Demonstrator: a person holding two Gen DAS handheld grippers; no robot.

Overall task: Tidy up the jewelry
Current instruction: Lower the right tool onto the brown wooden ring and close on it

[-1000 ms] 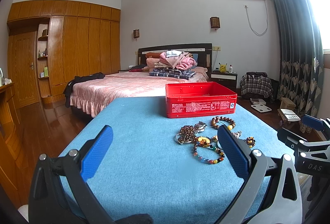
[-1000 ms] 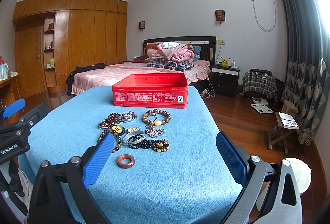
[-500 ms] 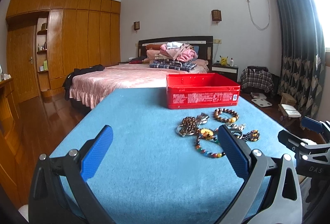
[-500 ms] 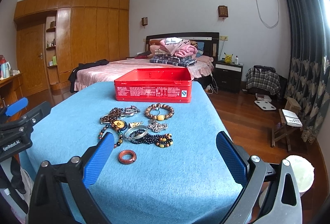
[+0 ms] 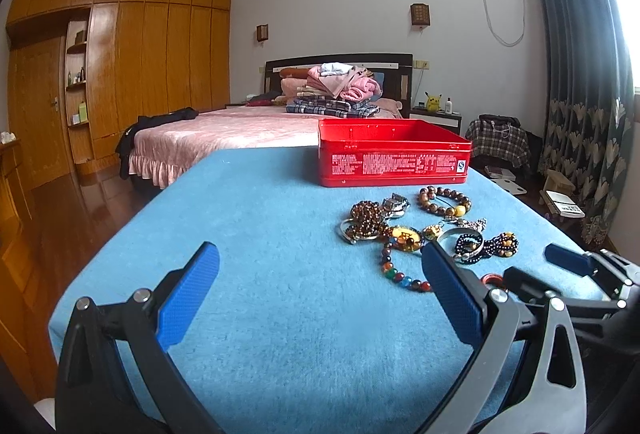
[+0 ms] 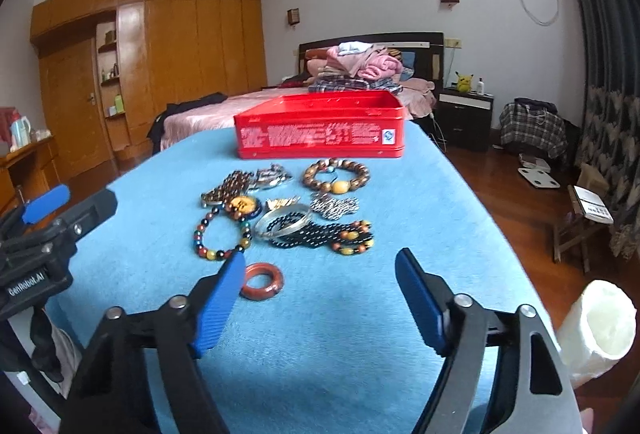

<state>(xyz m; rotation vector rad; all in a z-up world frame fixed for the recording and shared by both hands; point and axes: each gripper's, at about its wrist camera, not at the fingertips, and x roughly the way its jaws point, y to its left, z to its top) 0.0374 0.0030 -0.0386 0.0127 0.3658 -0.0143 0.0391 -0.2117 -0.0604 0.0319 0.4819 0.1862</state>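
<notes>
- Right tongs (image 6: 320, 298): spread wide, empty, above the blue cloth-covered surface (image 6: 340, 374).
- Flat reddish-brown stone ring (image 6: 262, 281): lies just ahead, beside the right tongs' left pad; nearest piece.
- Left tongs (image 5: 320, 298): also agape, empty, farther off.
- Open red metal tin (image 6: 320, 130): beyond the jewelry.

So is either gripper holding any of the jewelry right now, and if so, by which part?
Nothing is held. The left gripper and the right gripper both have open, empty jaws. The red ring lies on the blue cloth by the right gripper's left finger.
</notes>
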